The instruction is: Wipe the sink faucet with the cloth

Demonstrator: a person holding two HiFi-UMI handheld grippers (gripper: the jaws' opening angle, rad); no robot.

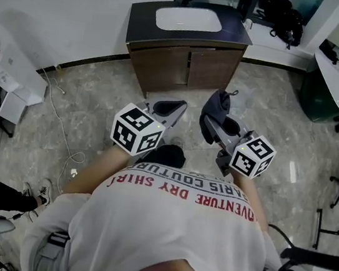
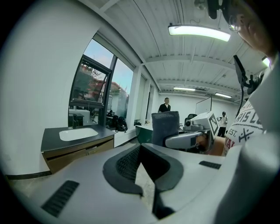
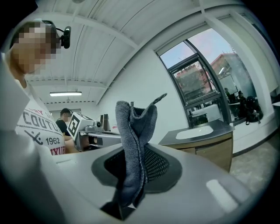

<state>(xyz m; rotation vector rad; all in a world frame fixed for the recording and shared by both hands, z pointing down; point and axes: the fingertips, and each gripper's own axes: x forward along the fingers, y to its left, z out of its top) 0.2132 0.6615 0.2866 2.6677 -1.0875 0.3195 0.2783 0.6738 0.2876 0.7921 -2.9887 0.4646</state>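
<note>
Grey cloth point(image 3: 133, 144): pinched upright in the right gripper point(image 3: 139, 159); its folded top stands above the jaws, with a loose corner poking up; held in the air, well short of the cabinet
Right gripper: jaws closed on the cloth's lower part; held in front of the person's chest, pointing toward the cabinet
Left gripper point(image 2: 141, 148): jaw tips together with nothing between them; held beside the right gripper, level with it
Sink point(image 1: 188, 19): white oval basin set in a dark countertop point(image 1: 142, 23)
Cabinet point(image 1: 186, 65): brown wood doors, standing against the white wall
Faucet: cannot be made out in any view
Floor point(image 1: 100, 90): pale marbled tiles; a white cable trails across them at the left
</note>
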